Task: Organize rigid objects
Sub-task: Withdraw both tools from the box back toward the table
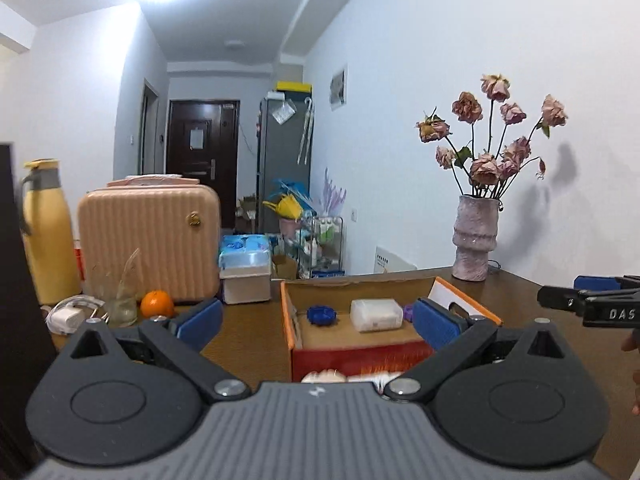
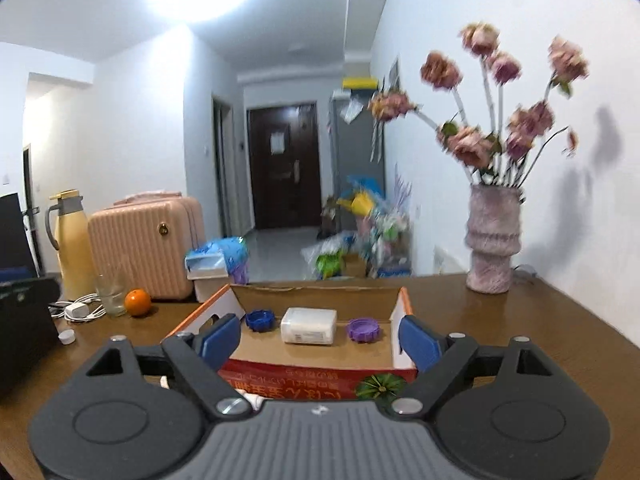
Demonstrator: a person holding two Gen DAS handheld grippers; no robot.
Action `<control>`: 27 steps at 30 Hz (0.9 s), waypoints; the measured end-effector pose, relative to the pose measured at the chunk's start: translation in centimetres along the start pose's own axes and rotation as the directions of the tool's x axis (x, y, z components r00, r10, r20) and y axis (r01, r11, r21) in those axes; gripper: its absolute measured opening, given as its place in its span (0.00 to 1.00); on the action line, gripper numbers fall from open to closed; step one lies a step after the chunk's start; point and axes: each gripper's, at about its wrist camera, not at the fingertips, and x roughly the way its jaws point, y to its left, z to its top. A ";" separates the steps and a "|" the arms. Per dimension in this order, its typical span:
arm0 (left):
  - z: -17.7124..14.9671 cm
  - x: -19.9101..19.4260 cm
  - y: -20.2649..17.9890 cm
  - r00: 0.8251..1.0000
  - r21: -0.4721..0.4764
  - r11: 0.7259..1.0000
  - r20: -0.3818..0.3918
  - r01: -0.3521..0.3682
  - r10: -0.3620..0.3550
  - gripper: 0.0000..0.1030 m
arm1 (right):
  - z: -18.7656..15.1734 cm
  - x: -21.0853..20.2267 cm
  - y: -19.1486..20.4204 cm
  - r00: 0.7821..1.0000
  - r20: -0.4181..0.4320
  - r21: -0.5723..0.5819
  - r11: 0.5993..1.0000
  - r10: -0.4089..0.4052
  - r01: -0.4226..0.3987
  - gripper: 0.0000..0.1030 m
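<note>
An open orange cardboard box [image 1: 289, 320] [image 2: 320, 378] sits on the brown table. Inside lie a blue ridged cap [image 1: 321, 314] [image 2: 259, 320], a white plastic case [image 1: 376, 314] [image 2: 308, 325] and a purple ridged cap [image 1: 409, 312] [image 2: 363, 329]. My left gripper [image 1: 318, 322] is open and empty, held in front of the box. My right gripper [image 2: 320, 340] is open and empty, also in front of the box; it shows at the right edge of the left wrist view [image 1: 588, 304]. Something white lies on the table just under each gripper, mostly hidden.
A pink vase of dried roses [image 1: 474, 236] [image 2: 493, 240] stands at the back right. At the left are an orange [image 1: 157, 304] [image 2: 137, 302], a glass [image 2: 111, 294], a white charger [image 1: 66, 316], a pink case [image 1: 150, 240], a yellow flask [image 1: 46, 232] and a small white cap [image 2: 67, 336].
</note>
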 end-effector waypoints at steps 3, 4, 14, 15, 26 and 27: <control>-3.7 -2.9 0.7 0.999 -0.006 1.000 0.036 0.006 -0.005 1.00 | -2.8 -2.6 0.7 0.999 0.035 -0.010 1.000 0.019 -0.018 0.91; -5.1 -3.8 1.0 1.000 -0.018 1.000 0.029 0.013 -0.012 1.00 | -3.7 -3.4 0.9 0.999 0.039 -0.013 0.999 0.033 -0.033 0.92; -10.9 -10.0 -0.3 1.000 0.042 0.999 0.008 0.013 -0.013 1.00 | -11.1 -10.9 1.6 0.996 0.077 0.023 0.999 0.044 -0.046 0.99; -11.0 -10.1 -0.5 1.000 0.057 0.998 0.006 0.025 -0.026 1.00 | -11.3 -11.2 1.6 0.996 0.072 0.022 0.999 0.047 -0.049 0.99; -11.9 -7.6 -1.8 0.995 0.056 0.997 -0.085 0.051 -0.046 1.00 | -12.4 -10.8 2.5 1.000 -0.009 -0.039 0.999 0.024 -0.024 0.99; -11.9 -7.2 -1.9 0.994 0.054 0.997 -0.099 0.052 -0.047 1.00 | -12.4 -10.4 2.5 1.000 -0.023 -0.043 0.999 0.022 -0.023 0.99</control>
